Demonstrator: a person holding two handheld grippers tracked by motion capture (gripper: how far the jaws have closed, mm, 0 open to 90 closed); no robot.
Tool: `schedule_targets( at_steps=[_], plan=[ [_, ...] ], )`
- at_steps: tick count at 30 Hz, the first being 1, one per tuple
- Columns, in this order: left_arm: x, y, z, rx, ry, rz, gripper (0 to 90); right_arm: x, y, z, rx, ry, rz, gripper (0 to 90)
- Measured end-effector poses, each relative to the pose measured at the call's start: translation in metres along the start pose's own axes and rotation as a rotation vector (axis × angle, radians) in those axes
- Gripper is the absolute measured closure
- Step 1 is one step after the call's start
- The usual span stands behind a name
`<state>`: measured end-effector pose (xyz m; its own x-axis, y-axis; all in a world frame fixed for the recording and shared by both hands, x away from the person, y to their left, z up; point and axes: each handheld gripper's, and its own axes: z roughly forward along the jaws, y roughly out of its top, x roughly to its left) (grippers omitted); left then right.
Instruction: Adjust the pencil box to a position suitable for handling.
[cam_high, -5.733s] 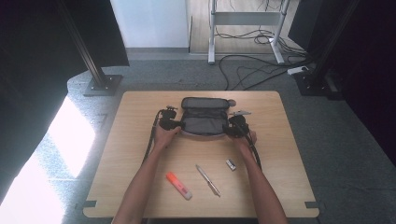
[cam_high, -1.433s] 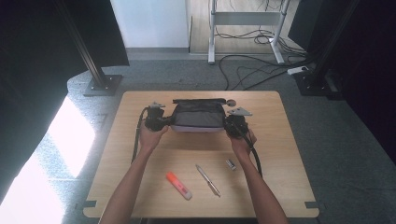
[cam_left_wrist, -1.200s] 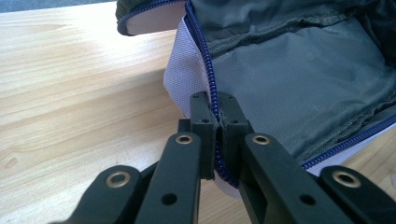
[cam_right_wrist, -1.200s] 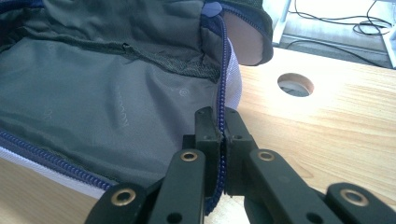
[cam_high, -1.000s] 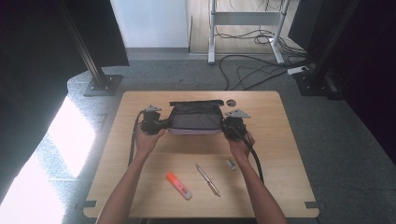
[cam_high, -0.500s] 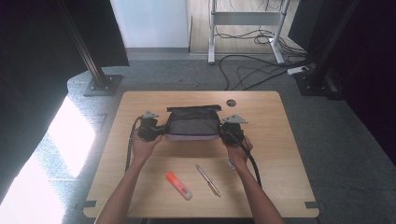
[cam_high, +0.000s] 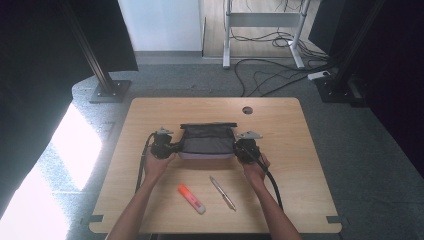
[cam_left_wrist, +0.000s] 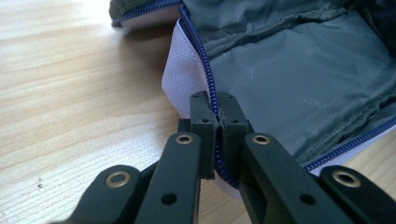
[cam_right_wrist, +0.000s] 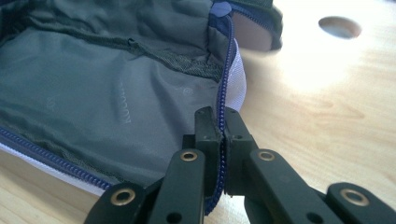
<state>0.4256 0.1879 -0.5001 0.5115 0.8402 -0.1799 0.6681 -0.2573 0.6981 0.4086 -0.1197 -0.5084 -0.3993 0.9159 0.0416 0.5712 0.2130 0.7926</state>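
One open grey pouch (cam_high: 207, 141), blue-zippered, white-edged.

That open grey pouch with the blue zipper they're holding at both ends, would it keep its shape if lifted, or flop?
Probably flop: the pouch has a thin, wrinkled lining and soft fabric edges. With the left gripper and right gripper each clamped on the zipper edge, the middle would likely sag. It looks empty, so probably light.
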Motion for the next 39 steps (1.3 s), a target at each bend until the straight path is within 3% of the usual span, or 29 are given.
schedule_targets(
  at_steps=[11, 14, 16, 17, 18, 19, 20, 23, 24, 29, 39],
  plan=[
    [0.002, -0.011, 0.023, 0.059, 0.014, -0.013, 85.0, -0.004, -0.011, 0.018, 0.098, 0.008, 0.006, 83.2],
    [0.002, -0.014, 0.024, 0.048, 0.011, -0.018, 81.0, -0.002, -0.013, 0.02, 0.111, 0.01, -0.002, 79.6],
    [0.001, -0.013, 0.024, 0.047, 0.004, -0.016, 71.5, -0.002, -0.013, 0.02, 0.113, 0.013, -0.002, 78.2],
    [0.001, -0.013, 0.024, 0.047, 0.004, -0.016, 61.6, -0.002, -0.013, 0.02, 0.113, 0.013, -0.002, 78.2],
    [0.0, -0.013, 0.026, 0.053, 0.011, -0.014, 61.6, -0.002, -0.013, 0.02, 0.113, 0.016, -0.001, 76.3],
    [-0.001, -0.013, 0.026, 0.05, 0.032, -0.009, 44.6, -0.002, -0.012, 0.019, 0.111, 0.027, 0.005, 66.2],
    [-0.002, -0.012, 0.025, 0.043, 0.035, -0.016, 37.8, -0.002, -0.012, 0.018, 0.105, 0.025, 0.003, 63.2],
    [-0.002, -0.011, 0.025, 0.037, 0.03, -0.022, 25.5, -0.001, -0.012, 0.015, 0.078, 0.011, 0.002, 57.5],
    [-0.003, -0.01, 0.023, 0.021, 0.037, -0.018, 23.0, -0.003, -0.012, 0.01, 0.055, 0.003, 0.013, 51.6],
    [-0.003, -0.008, 0.014, -0.008, 0.016, -0.028, 17.4, -0.009, -0.012, 0.0, 0.015, 0.023, 0.023, 45.6],
    [-0.005, -0.011, -0.004, -0.03, -0.003, -0.014, 18.3, -0.018, -0.013, -0.021, -0.04, 0.095, -0.001, 38.8]
  ],
)
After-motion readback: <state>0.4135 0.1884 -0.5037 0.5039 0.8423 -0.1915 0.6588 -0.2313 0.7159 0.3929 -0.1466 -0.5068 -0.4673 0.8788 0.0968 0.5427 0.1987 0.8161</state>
